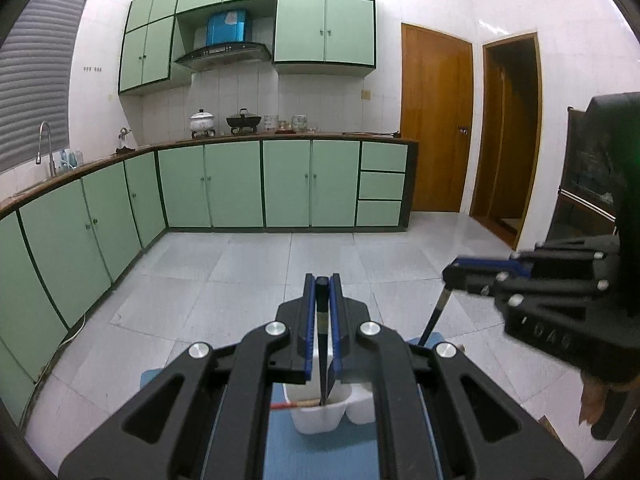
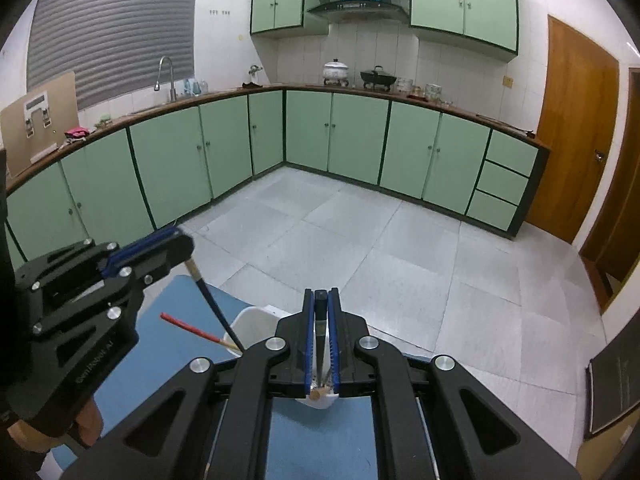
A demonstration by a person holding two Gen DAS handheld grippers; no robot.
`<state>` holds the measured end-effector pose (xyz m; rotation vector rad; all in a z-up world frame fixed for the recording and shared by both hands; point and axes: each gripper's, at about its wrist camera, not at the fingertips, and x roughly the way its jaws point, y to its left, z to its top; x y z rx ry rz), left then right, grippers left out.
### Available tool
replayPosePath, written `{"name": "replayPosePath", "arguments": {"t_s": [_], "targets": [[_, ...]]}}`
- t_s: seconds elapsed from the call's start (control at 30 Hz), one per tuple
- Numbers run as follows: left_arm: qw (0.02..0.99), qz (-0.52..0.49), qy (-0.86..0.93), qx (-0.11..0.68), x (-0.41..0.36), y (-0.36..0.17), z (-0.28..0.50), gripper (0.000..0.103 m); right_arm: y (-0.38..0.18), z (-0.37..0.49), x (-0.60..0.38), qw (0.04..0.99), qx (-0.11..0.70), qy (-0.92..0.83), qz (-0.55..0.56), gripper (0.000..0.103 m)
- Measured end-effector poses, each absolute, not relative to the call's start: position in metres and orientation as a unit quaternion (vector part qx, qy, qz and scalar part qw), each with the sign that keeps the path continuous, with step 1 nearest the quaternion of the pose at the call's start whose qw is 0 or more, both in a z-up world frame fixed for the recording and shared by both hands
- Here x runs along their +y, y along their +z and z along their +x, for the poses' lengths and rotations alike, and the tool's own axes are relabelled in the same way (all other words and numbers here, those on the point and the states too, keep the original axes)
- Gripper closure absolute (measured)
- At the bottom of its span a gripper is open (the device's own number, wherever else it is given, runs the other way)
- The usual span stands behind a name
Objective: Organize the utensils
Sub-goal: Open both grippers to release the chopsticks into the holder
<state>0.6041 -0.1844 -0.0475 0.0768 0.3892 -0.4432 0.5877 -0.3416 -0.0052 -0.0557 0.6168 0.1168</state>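
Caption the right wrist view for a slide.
Right gripper and left gripper each lower a dark chopstick into the white plastic holder.

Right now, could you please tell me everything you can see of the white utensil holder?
The white utensil holder looks like glossy plastic with at least two open-topped compartments. It stands upright on a blue mat. A red-ended chopstick leans out of it, and the dark chopsticks gripped by the left gripper and right gripper reach into it.
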Motion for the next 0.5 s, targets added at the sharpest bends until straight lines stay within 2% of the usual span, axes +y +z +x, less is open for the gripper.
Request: {"name": "replayPosePath", "arguments": {"t_s": [0.13, 0.27, 0.37, 0.5], "targets": [[0.957, 0.039, -0.224, 0.181, -0.165, -0.028, 0.579, 0.093, 0.022, 0.559, -0.348, 0.959, 0.277, 0.061, -0.009, 0.091], [0.958, 0.041, -0.232, 0.167, -0.136, -0.009, 0.528, 0.075, 0.04, 0.495, -0.348, 0.967, 0.245, 0.076, 0.006, 0.088], [0.956, 0.041, -0.233, 0.173, -0.111, -0.013, 0.483, 0.069, 0.028, 0.443, -0.344, 0.968, 0.235, 0.088, 0.009, 0.086], [0.952, 0.036, -0.234, 0.192, -0.081, -0.049, 0.417, 0.066, -0.034, 0.353, -0.337, 0.964, 0.247, 0.093, 0.018, 0.085]]}}
